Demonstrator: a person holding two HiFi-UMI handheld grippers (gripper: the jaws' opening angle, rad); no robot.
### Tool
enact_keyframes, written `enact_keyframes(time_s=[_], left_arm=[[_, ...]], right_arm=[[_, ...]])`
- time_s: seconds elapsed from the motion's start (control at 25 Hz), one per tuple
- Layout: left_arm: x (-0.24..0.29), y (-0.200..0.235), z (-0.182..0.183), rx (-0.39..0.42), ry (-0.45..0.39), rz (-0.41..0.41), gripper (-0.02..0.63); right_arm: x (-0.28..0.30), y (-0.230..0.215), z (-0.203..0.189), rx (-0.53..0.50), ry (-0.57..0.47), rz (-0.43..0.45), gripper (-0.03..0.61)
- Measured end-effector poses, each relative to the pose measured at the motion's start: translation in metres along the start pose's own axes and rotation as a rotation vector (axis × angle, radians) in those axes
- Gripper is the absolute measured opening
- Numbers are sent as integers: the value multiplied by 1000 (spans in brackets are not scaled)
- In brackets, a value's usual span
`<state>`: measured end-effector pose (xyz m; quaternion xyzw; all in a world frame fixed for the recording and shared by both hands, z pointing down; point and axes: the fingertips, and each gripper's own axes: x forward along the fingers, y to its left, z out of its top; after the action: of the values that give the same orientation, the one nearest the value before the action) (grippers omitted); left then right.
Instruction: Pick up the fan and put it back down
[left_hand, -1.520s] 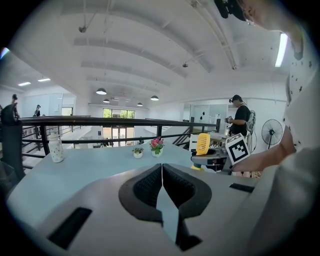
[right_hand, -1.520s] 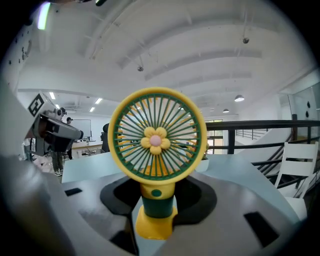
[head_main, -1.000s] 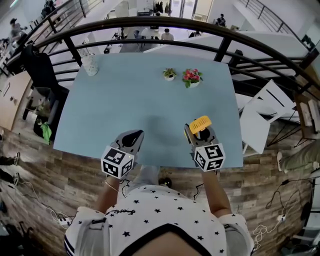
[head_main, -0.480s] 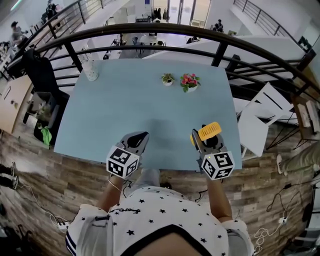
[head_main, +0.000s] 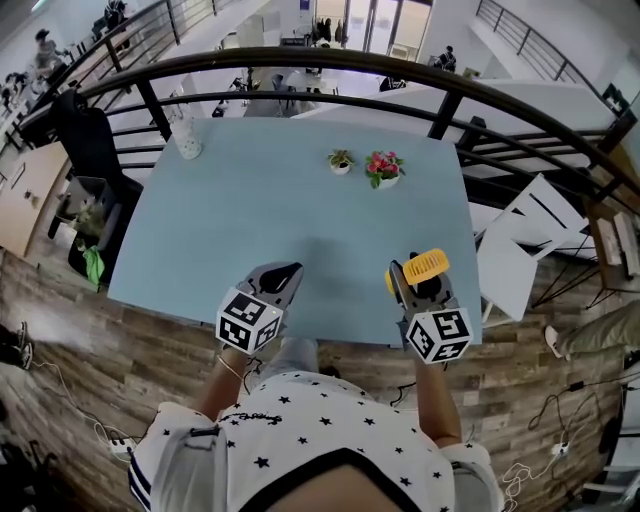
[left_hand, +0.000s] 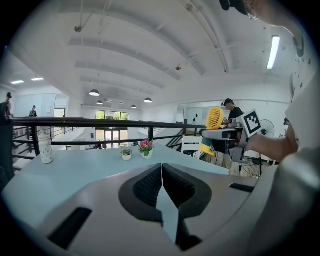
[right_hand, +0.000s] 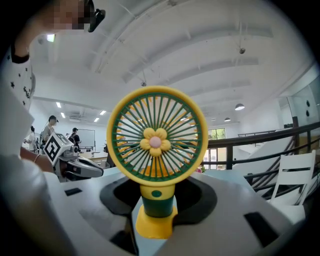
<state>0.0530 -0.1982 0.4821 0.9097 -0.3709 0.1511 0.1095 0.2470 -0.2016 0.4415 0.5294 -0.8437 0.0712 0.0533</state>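
Note:
A small yellow and green fan (right_hand: 156, 140) with a flower hub stands upright between my right gripper's (right_hand: 157, 202) jaws, which are shut on its green stem. In the head view the fan (head_main: 427, 267) is held off the light blue table (head_main: 290, 200), over its front right corner, with my right gripper (head_main: 415, 285) behind it. My left gripper (head_main: 285, 272) hovers at the table's front edge, shut with nothing in it. In the left gripper view its pads (left_hand: 161, 182) meet, and the fan (left_hand: 215, 118) shows off to the right.
A white bottle (head_main: 187, 140) stands at the table's back left corner. Two small potted plants (head_main: 340, 160) (head_main: 383, 167) sit near the back edge. A dark railing (head_main: 300, 60) curves behind the table. White chairs (head_main: 520, 250) stand to the right.
My right gripper has risen a little with the fan in it, toward the table's right edge. The left gripper has stayed where it was.

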Motion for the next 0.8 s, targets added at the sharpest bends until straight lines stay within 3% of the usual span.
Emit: enact_keyframes(time_s=[0.8], left_arm=[[-8,-4,-8,-14,6,1,29]], right_arm=[[0,16,-5,-8,6,37,170]])
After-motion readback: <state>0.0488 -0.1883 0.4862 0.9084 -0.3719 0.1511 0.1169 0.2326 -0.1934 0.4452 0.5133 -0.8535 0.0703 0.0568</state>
